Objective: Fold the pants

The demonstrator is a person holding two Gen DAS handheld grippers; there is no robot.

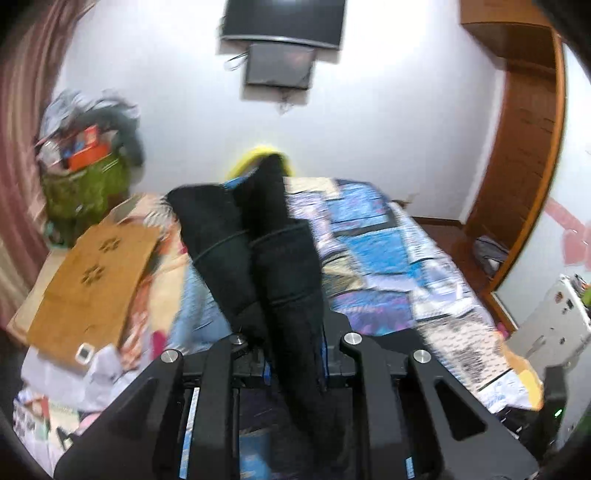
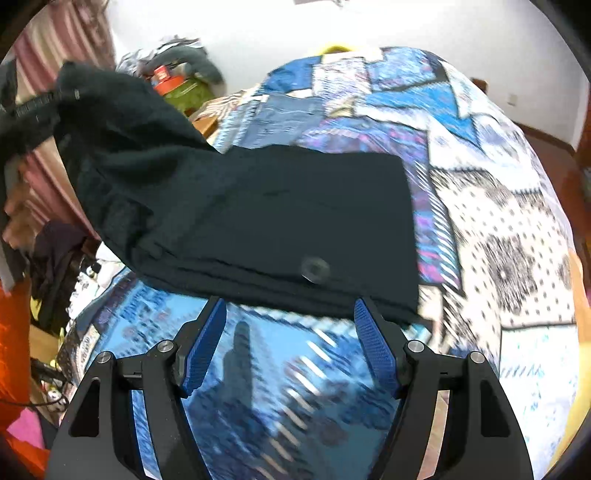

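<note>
The black pants point(image 2: 280, 221) lie partly flat on the patterned bedspread point(image 2: 498, 229), waistband with a button toward me. Their left part is lifted up and away to the upper left. In the left wrist view the black pants point(image 1: 280, 266) hang from my left gripper point(image 1: 291, 354), which is shut on the fabric and held above the bed; the cloth hides its fingertips. My right gripper point(image 2: 290, 314) is open and empty, its blue pads point(image 2: 207, 343) just in front of the waistband edge, low over the bedspread.
A wooden board point(image 1: 92, 280) and loose clutter lie left of the bed. A green basket of clothes point(image 1: 85, 184) stands by the curtain. A wooden wardrobe point(image 1: 524, 166) is at the right. A TV point(image 1: 284, 22) hangs on the far wall.
</note>
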